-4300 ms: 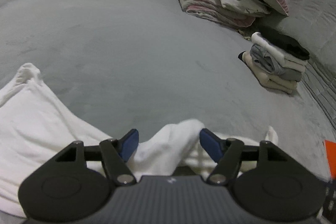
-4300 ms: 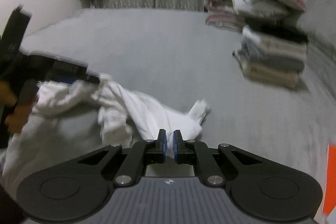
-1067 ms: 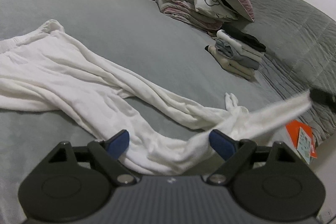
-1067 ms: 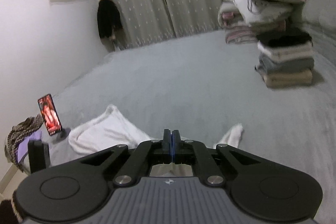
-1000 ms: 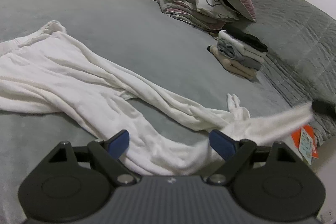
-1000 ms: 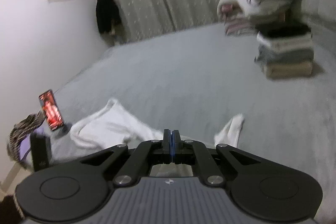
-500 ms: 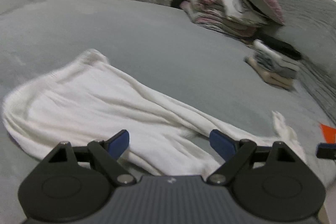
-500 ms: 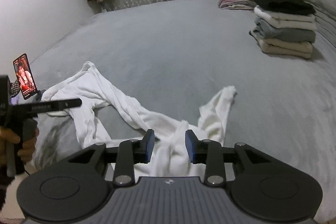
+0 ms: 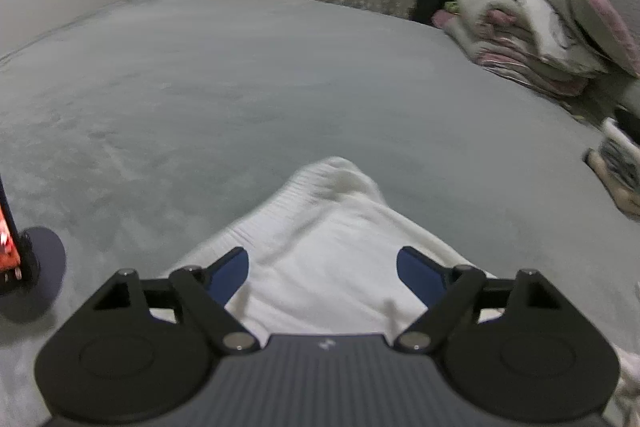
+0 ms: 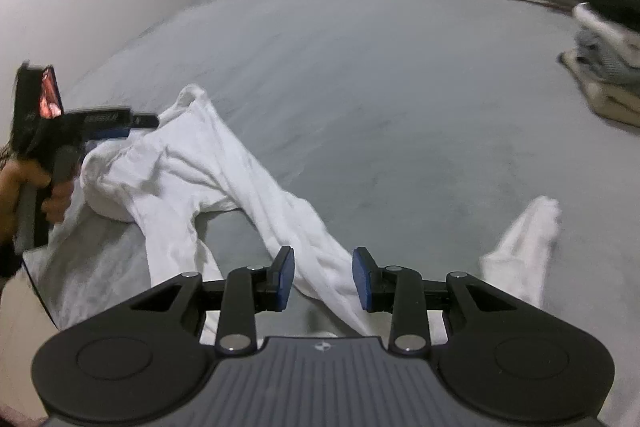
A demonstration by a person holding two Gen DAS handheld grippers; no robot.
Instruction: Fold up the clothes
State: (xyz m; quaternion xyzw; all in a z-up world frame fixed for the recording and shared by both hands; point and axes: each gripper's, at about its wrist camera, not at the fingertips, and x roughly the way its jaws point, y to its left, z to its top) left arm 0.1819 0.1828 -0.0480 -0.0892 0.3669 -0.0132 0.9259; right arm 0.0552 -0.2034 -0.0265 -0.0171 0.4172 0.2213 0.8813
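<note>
I have just let go of the white pants (image 10: 224,187): my right gripper (image 10: 323,277), which a second ago was pressed together on a leg end and held it up off the bed, now hovers low over the fabric with its jaws parted, one leg passing between the pads without being pinched. The garment, which hung stretched between my two tools, now lies slack on the grey bed (image 10: 380,87). I read that as the laying-out step finished but not tidy, so the folding proper has yet to begin.

My left gripper (image 9: 323,273) has swung from the leg ends round to the waistband (image 9: 320,183) and is spread wide, its jaws just starting to close, the ribbed band below and ahead of the pads, nothing gripped.

In the right wrist view the pants run from the waist at the left, beside my left hand (image 10: 36,187), down to the right toward my right gripper. That is the long axis. One leg end (image 10: 524,243) kinks away to the right, so the legs are not yet parallel and would want straightening first.
</note>
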